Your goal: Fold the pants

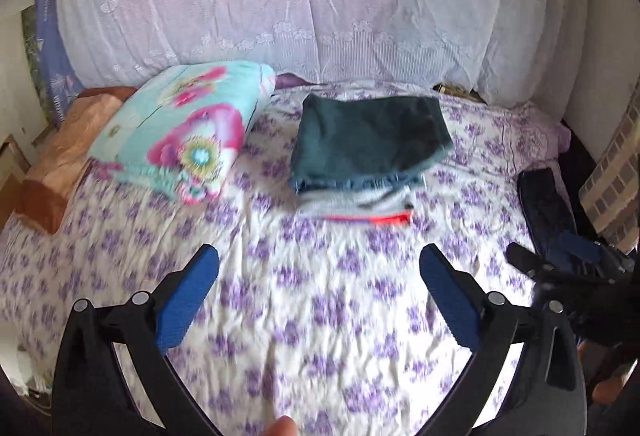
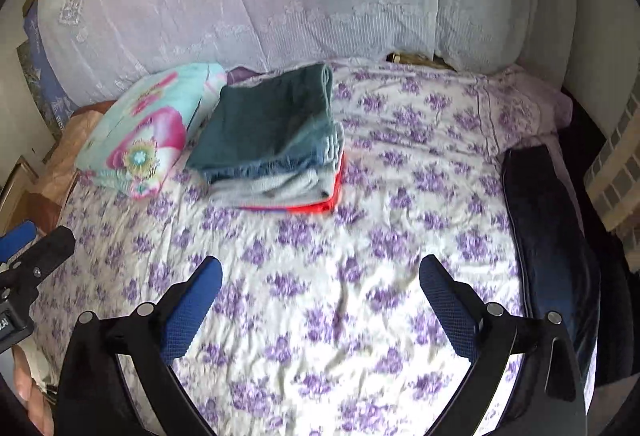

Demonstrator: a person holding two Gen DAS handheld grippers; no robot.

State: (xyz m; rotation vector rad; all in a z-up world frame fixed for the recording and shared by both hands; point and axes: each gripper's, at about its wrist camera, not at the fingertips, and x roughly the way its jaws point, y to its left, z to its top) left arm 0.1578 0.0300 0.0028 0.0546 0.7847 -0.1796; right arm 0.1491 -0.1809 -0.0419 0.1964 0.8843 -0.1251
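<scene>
On the floral bedsheet (image 2: 320,276), folded pants (image 2: 272,140).

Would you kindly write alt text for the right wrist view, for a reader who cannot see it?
A stack of folded clothes, dark teal on top and red at the bottom, sits on a purple-flowered bedsheet beside a floral pillow. The right gripper hovers in the foreground, jaws open and empty; a dark garment lies at the bed's right edge.

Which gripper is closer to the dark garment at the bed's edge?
Right. The right gripper hovers beside the dark garment; the left gripper sits farther over.
</scene>
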